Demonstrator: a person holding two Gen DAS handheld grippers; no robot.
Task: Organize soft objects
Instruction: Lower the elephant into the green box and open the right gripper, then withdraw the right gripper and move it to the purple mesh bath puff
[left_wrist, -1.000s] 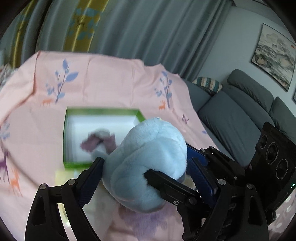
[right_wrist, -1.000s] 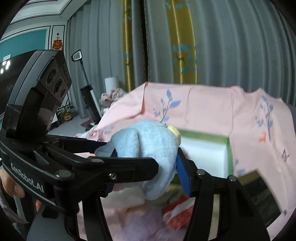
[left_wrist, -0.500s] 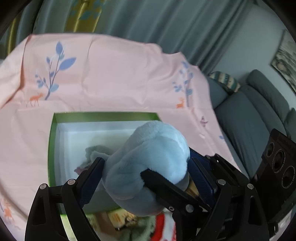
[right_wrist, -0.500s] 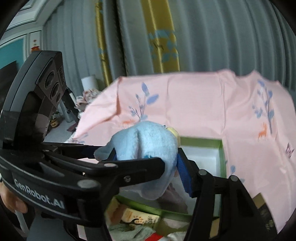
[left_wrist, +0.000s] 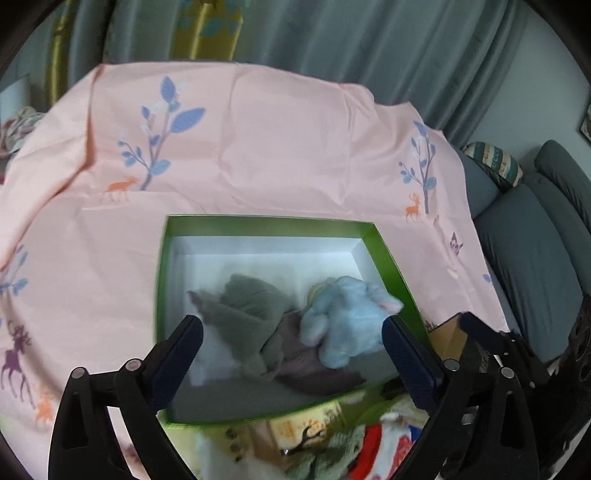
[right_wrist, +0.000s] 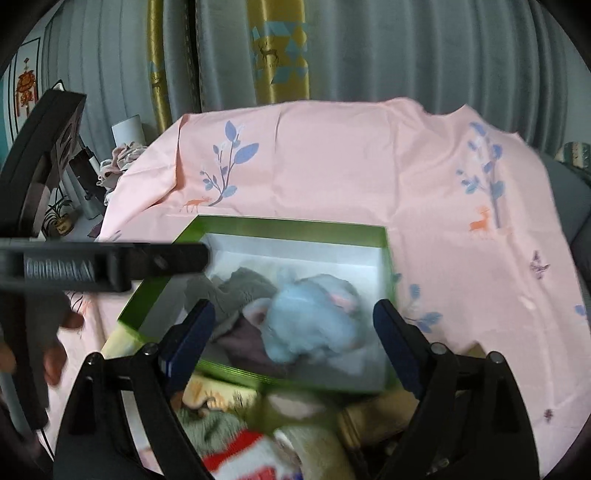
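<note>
Left wrist view: the pink sheet (left_wrist: 277, 147) is covering the whole surface, and the green box (left_wrist: 266, 223) is sitting on it at centre. Inside, a grey cloth (left_wrist: 247, 314) is lying at 9 o'clock of the blue plush toy (left_wrist: 347, 317), touching it. Both the left gripper (left_wrist: 291, 354) and the right gripper (right_wrist: 291, 328) are hanging empty, jaws spread apart. Loose soft toys (right_wrist: 258, 446) are lying at 6 o'clock, outside the box, nearer the right gripper; their long axis cannot be determined.
</note>
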